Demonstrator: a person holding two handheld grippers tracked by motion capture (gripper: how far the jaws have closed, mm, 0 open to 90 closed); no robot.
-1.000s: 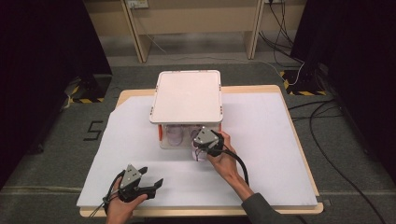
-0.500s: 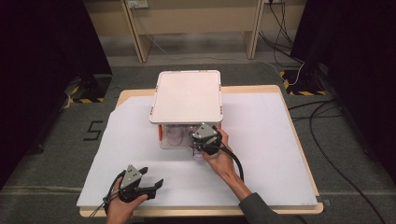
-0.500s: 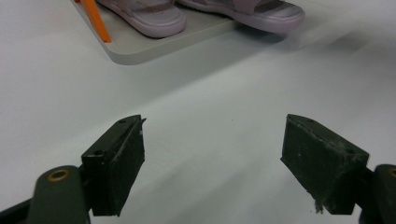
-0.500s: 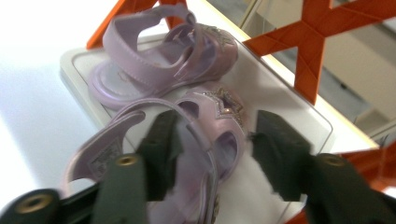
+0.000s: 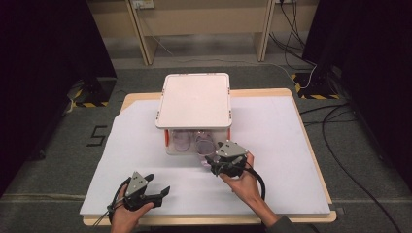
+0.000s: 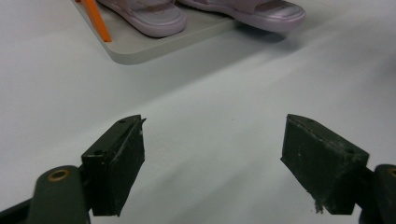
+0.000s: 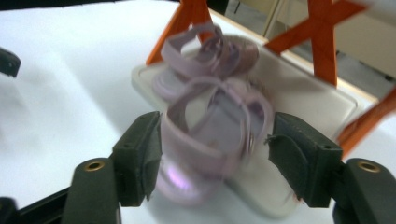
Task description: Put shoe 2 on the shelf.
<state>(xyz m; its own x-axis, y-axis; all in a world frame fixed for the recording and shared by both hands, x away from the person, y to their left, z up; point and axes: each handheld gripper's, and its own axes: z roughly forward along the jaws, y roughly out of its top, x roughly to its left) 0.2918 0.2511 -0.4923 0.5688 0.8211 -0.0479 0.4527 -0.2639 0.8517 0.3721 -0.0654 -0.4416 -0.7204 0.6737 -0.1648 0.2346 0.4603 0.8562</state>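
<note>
A white two-tier rack (image 5: 194, 99) on orange supports (image 7: 327, 37) stands mid-table. Two lilac sandals (image 5: 182, 141) (image 5: 206, 144) rest on its lower plate (image 7: 299, 102). My right gripper (image 5: 214, 162) is just in front of the rack. Its jaws have just been opening, and the nearer sandal (image 7: 210, 135) stands between them, with a gap at the right pad. The other sandal (image 7: 205, 56) lies behind it. My left gripper (image 5: 158, 184) rests open over the white sheet at the near left with nothing between its jaws (image 6: 212, 158). The sandals (image 6: 144, 14) lie ahead of it.
A white sheet (image 5: 291, 145) covers the wooden table. Dark curtains stand at both sides, and cables (image 5: 340, 145) lie on the floor at the right. Desk legs rise behind the table.
My right gripper has opened its jaws off the sandal and drawn back a little from the rack toward the person. The left gripper has stayed put.
</note>
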